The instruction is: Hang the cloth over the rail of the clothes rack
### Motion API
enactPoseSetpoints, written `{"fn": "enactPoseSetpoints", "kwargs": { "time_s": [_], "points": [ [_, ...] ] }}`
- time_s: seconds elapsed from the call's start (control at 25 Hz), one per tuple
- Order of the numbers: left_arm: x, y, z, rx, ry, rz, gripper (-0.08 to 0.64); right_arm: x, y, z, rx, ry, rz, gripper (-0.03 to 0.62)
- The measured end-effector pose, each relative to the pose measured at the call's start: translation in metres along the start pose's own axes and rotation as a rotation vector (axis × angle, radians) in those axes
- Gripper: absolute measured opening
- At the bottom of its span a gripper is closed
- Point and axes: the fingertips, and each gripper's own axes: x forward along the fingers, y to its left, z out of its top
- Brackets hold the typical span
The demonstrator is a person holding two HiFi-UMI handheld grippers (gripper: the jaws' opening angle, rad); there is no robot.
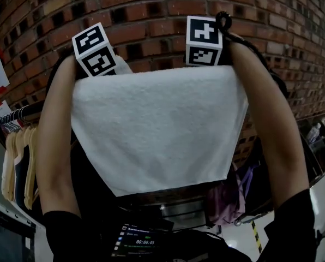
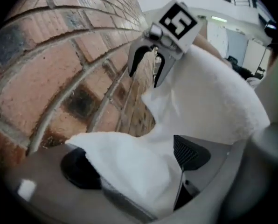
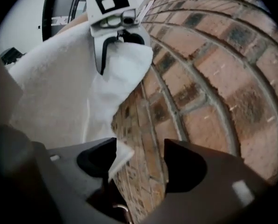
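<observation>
A red brick wall (image 1: 151,4) stands close behind the white cloth (image 1: 157,130).

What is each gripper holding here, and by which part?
Nothing is clamped: both pairs of jaws stand apart, with top corners of the white cloth loose between them.

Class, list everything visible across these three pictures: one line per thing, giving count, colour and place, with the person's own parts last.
Red-brown brick wall: one, red-brown, behind everything.
White terry cloth: one, white, spread wide before that wall, centre.
Garments on hangers: several, cream and dark, on a dark rail, far left.
Purple garments: a few, purple, lower right.
Small dark screen: one, dark with lit text, bottom centre.
Left gripper: one, grey, jaws apart, cloth lying between them.
Right gripper: one, grey, jaws apart, cloth corner against one jaw.
Forearms: two, bare above black sleeves, flanking the cloth.
</observation>
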Motion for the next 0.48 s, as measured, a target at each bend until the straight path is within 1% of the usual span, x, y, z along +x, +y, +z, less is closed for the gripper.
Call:
{"fn": "enactPoseSetpoints", "kwargs": {
  "time_s": [0.08,0.16,0.2,0.28,0.36,0.4,0.48],
  "points": [
    [-0.008,-0.007,0.009,-0.009,-0.081,-0.042,0.483,-0.002,-0.002,-0.004,0.006,0.003,-0.011,0.311],
    [-0.015,-0.011,0.017,-0.010,-0.152,-0.088,0.483,-0.006,-0.004,-0.001,-0.010,-0.006,-0.042,0.311],
    [-0.019,-0.011,0.019,-0.022,-0.181,-0.111,0.482,-0.008,-0.005,0.001,-0.022,-0.013,-0.061,0.311],
    [-0.027,-0.008,0.015,-0.081,-0.222,-0.148,0.479,-0.012,-0.009,0.007,-0.049,-0.030,-0.103,0.311],
    [-0.037,-0.002,0.002,-0.159,-0.239,-0.152,0.479,-0.016,-0.012,0.013,-0.076,-0.046,-0.144,0.311],
    [-0.043,0.005,-0.010,-0.194,-0.232,-0.133,0.479,-0.018,-0.013,0.016,-0.089,-0.054,-0.163,0.311],
    [-0.051,0.018,-0.042,-0.266,-0.183,-0.092,0.469,-0.021,-0.016,0.021,-0.114,-0.065,-0.197,0.311]
  ]
}}
